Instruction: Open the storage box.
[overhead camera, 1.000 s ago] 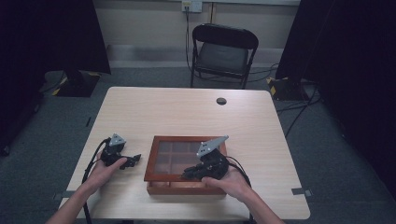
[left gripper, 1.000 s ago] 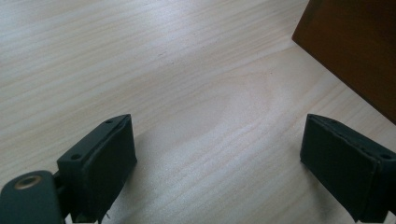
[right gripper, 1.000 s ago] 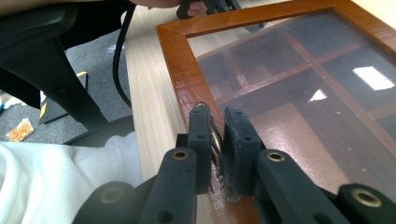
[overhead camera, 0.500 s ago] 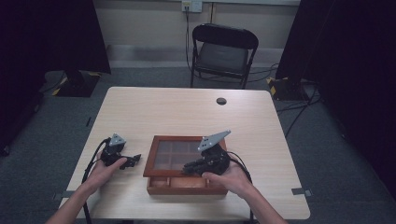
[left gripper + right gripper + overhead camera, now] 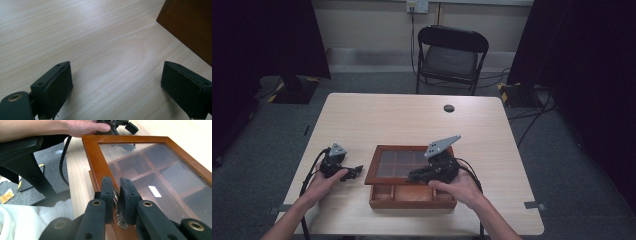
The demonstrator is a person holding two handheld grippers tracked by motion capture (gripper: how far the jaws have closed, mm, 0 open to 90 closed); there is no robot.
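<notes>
high view: the glass lid [image 5: 409, 164] of the wooden box [image 5: 412, 196], at the bench's [image 5: 387, 120] six o'clock edge, now tilts higher than a second ago. right gripper view: the right tongs [image 5: 116, 187] pinch the lid's metal clasp [image 5: 117, 206], so the opening looks under way. left gripper view: the left tongs [image 5: 117, 87] gape wide and empty, box corner at one o'clock.

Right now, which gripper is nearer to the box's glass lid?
Right. The right gripper is clamped on the glass lid at its metal latch; the left gripper rests on the table beside the box, apart.
</notes>
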